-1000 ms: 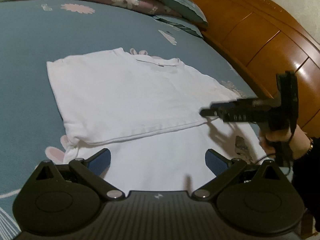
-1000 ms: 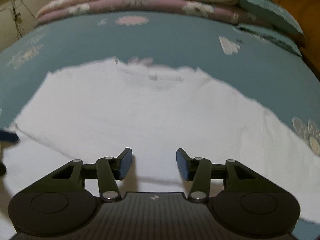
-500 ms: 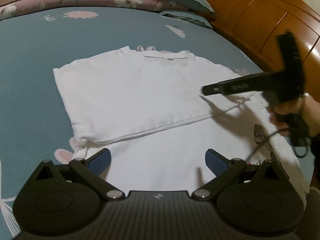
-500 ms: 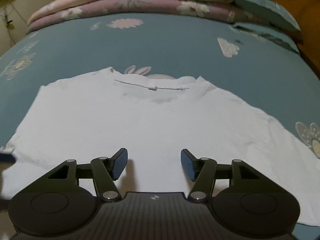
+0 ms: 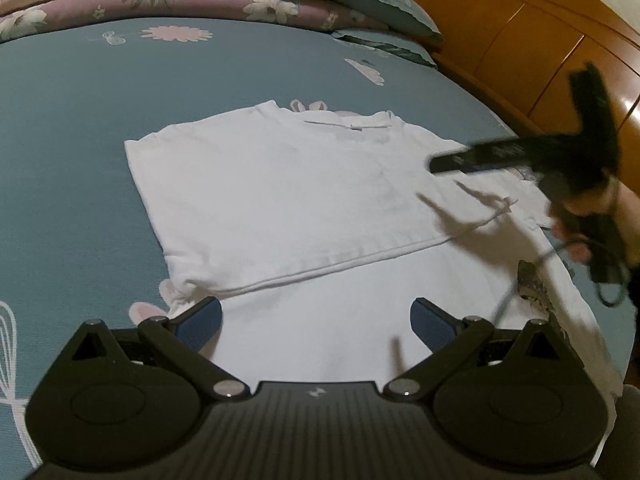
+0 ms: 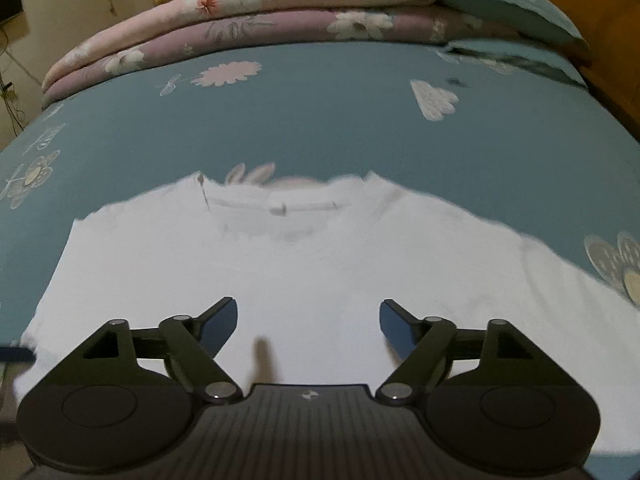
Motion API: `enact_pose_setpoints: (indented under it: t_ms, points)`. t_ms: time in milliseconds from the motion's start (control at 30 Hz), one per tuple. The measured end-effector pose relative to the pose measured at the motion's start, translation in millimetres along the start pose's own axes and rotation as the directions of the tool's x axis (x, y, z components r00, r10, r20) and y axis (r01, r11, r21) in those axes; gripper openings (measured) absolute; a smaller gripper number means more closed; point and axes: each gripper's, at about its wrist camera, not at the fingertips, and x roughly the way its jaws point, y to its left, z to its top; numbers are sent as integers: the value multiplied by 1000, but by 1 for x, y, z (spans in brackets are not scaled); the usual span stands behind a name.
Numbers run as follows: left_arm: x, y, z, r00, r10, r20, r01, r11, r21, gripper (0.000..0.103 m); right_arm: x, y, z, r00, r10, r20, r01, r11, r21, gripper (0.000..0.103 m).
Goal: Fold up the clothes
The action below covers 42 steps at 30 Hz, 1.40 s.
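A white T-shirt [image 5: 304, 200] lies flat on the teal bedsheet, its hem side folded up over the body; the collar [image 5: 344, 124] points toward the pillows. My left gripper [image 5: 316, 320] hangs open just above the shirt's near part, nothing between its blue pads. In the right wrist view the same T-shirt [image 6: 320, 272] fills the foreground with its collar [image 6: 288, 208] at the far edge. My right gripper [image 6: 308, 320] hovers over the cloth with its jaws opening wide and nothing between them. Seen from the left wrist, the right gripper [image 5: 444, 164] hangs blurred over the shirt's right sleeve, held by a hand [image 5: 576, 236].
Folded floral quilts [image 6: 280, 12] and teal pillows [image 5: 384, 12] are stacked at the bed's far end. A wooden headboard [image 5: 532, 52] runs along the right side. The teal bedsheet [image 6: 320, 120] stretches beyond the shirt.
The right gripper's jaws have spread much wider and it has lifted off the shirt's folded edge, moving up and right. The left gripper stays open in place.
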Motion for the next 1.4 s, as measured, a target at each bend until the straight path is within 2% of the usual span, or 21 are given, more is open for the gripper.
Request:
enact_pose_setpoints:
  t_ms: [67, 167, 233, 300, 400, 533, 767, 833, 867, 1033, 1133, 1200, 1400]
  points:
    - [0, -1, 0, 1000, -2, -1, 2, 1000, 3, 100, -6, -12, -12, 999, 26, -28, -26, 999, 27, 83]
    - [0, -2, 0, 1000, -6, -1, 6, 1000, 7, 100, -8, -30, -29, 997, 21, -76, -17, 998, 59, 83]
    - [-1, -2, 1, 1000, -6, 0, 6, 1000, 9, 100, -17, -38, -32, 998, 49, -48, -44, 995, 89, 83]
    - [0, -2, 0, 1000, -6, -1, 6, 1000, 6, 100, -26, -35, -29, 999, 32, -26, -29, 994, 101, 85]
    - [1, -2, 0, 1000, -4, -5, 4, 1000, 7, 100, -32, -26, -19, 999, 32, 7, -33, 998, 55, 86]
    - [-1, -1, 0, 1000, -5, -3, 5, 1000, 7, 100, -18, -22, -9, 1000, 8, -1, -8, 999, 44, 87]
    - [-2, 4, 0, 1000, -24, -7, 24, 1000, -12, 100, 18, -40, -8, 999, -36, -28, 39, 992, 119, 87]
    - [-3, 3, 0, 999, -48, -17, 48, 999, -9, 100, 14, -30, -5, 997, -60, -42, 64, 992, 110, 87]
    - [-3, 2, -1, 998, -57, -22, 57, 998, -1, 100, 9, -22, -6, 998, -48, -40, 51, 996, 78, 87]
    - [-11, -13, -1, 1000, 5, -19, -4, 998, 70, 100, -11, 13, -9, 999, -23, -46, 20, 997, -70, 90]
    - [-24, -22, 3, 1000, -3, 0, 3, 995, 96, 100, -17, 28, -11, 998, -19, -54, 13, 994, -111, 92]
    - [-32, -27, 5, 1000, -11, -1, 11, 993, 118, 100, -12, 36, -10, 998, -31, -55, 24, 991, -131, 99]
    - [-36, -29, 5, 997, 75, -35, -69, 987, 145, 100, 9, 64, -7, 997, -40, -62, 30, 988, -150, 101]
